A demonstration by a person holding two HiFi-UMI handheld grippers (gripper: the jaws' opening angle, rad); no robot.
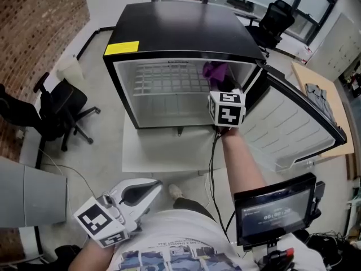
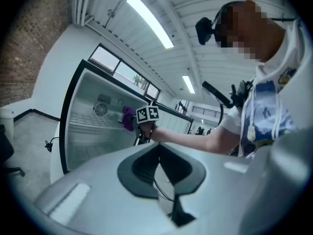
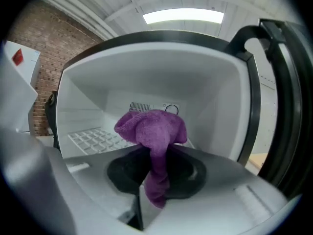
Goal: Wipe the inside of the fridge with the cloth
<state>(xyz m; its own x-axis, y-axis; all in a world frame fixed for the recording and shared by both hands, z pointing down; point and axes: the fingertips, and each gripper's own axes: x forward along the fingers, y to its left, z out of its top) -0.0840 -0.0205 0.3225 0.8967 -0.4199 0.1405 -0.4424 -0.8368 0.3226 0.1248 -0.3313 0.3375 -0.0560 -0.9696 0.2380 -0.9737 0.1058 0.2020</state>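
Cloth (image 3: 152, 131) pinched in right gripper (image 3: 155, 156), just inside fridge (image 1: 180, 33) mouth.
Jaws clamp only a thin neck of it; wad bulges ahead of the tips, tail hangs below. Wire shelf (image 3: 95, 137) sits ahead-left, back wall straight ahead, door (image 1: 287, 129) off to its right. Risks, imo: a hard push vs the wall could drag cloth out of the pinch; loose wad may snag on shelf grid; bare tips might scrape the liner. Left gripper (image 1: 149, 191) closed on nothing, low by the person's waist.
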